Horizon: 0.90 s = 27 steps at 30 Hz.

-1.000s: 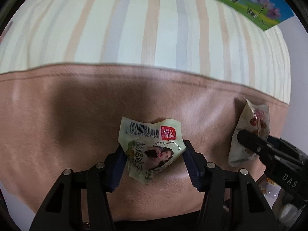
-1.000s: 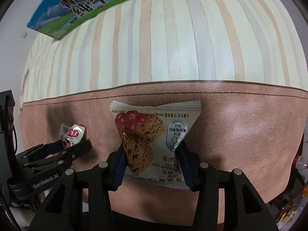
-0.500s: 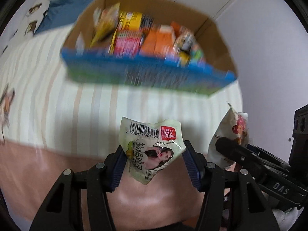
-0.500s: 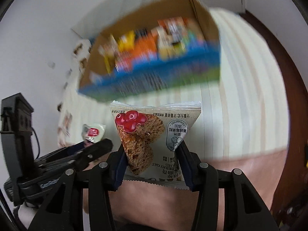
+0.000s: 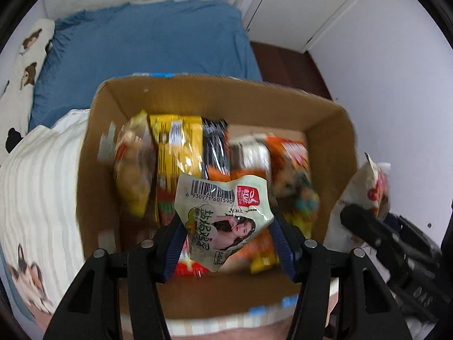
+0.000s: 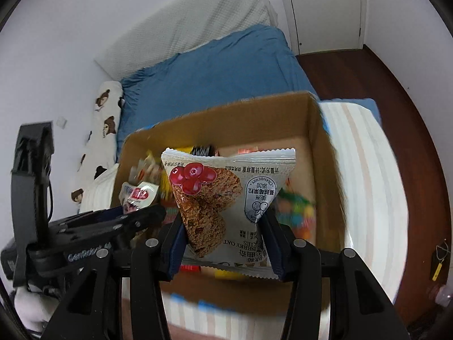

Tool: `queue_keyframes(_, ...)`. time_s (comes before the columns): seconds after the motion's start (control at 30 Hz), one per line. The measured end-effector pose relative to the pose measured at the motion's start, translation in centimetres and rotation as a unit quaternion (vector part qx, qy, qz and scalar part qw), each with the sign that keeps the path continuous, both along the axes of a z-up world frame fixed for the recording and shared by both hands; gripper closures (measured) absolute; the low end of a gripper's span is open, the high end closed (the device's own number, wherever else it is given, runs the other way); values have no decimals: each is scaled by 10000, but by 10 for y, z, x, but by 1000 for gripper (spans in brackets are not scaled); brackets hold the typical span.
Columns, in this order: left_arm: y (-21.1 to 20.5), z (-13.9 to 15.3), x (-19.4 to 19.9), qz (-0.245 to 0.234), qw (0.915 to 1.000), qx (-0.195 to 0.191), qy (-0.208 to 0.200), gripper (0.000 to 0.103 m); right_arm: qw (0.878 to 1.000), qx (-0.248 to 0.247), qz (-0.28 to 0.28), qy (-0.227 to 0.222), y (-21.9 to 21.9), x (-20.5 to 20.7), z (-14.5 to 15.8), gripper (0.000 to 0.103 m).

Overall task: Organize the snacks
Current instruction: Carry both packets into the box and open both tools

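My left gripper [image 5: 226, 221] is shut on a pale green snack packet [image 5: 223, 215] with a barcode and a printed portrait. It hangs above the open cardboard box [image 5: 93, 170], which holds several bright snack bags. My right gripper [image 6: 223, 221] is shut on a white cranberry oat cookie packet [image 6: 226, 195], also over the cardboard box [image 6: 317, 147]. In the left wrist view the cookie packet [image 5: 368, 187] and the right gripper show at the right edge. The left gripper [image 6: 133, 215] with the green packet [image 6: 138, 195] shows at the left of the right wrist view.
The box stands on a cream striped blanket [image 6: 365, 187] on a bed with a blue sheet [image 5: 147, 45]. A white pillow with bear prints [image 6: 102, 124] lies at the left. Dark wooden floor [image 6: 396, 90] and white doors lie to the right.
Both grippers rose and swung forward from over the brown blanket band to above the snack box. Each keeps hold of its packet.
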<state>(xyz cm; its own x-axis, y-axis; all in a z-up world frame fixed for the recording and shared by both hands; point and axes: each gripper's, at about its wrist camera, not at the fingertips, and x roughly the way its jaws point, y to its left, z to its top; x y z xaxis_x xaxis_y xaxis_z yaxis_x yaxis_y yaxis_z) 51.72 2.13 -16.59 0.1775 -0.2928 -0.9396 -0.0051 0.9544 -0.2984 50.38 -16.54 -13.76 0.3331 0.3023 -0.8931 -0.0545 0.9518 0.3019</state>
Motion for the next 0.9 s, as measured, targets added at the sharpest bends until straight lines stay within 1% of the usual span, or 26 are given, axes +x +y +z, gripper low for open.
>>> queue_keyframes(0.13, 3, -30, 45, -15, 9994, 75, 351, 48, 9996, -70, -15, 283, 16, 46, -29, 51)
queue_keyframes(0.2, 7, -42, 64, -23, 9988, 84, 484, 47, 9992, -80, -6, 389, 22, 58, -40, 51)
queue_keyframes(0.3, 9, -54, 83, -45, 9982, 111, 594, 46, 9985, -80, -22, 540, 29, 75, -58, 51)
queue_keyframes(0.4, 13, -62, 93, -19, 9971, 142, 746, 45, 9971, -46, 28, 755, 36, 86, -75, 50)
queue_keyframes(0.43, 13, -66, 94, 12, 9966, 273, 773, 43, 9967, -115, 42, 804, 37, 89, -80, 42)
queue_keyframes(0.47, 15, -67, 96, 74, 9965, 408, 727, 42, 9961, -324, 36, 819, 38, 91, -83, 28)
queue_keyframes(0.5, 16, -67, 97, 125, 9967, 452, 662, 36, 9957, -469, -9, 803, 39, 92, -85, 21)
queue_keyframes(0.53, 20, -68, 97, 180, 9971, 417, 603, 28, 9957, -512, -40, 776, 37, 94, -86, 11)
queue_keyframes(0.57, 23, -67, 97, 234, 9978, 278, 560, 23, 9959, -435, -43, 787, 34, 95, -87, 7)
queue_keyframes(0.6, 25, -66, 97, 265, 9979, 187, 565, 15, 9960, -369, -55, 813, 32, 96, -87, 6)
queue_keyframes(0.63, 24, -67, 97, 268, 9979, 174, 562, 11, 9959, -367, -56, 824, 29, 95, -87, 6)
queue_keyframes(0.77, 18, -61, 92, 167, 9982, 275, 501, 11, 9957, -579, 37, 728, 25, 94, -79, 6)
queue_keyframes(0.83, 17, -56, 86, 126, 9985, 251, 465, 11, 9953, -647, 53, 725, 23, 89, -75, 6)
queue_keyframes(0.9, 16, -49, 77, 133, 9988, 308, 345, 11, 9948, -769, 65, 664, 20, 80, -68, 5)
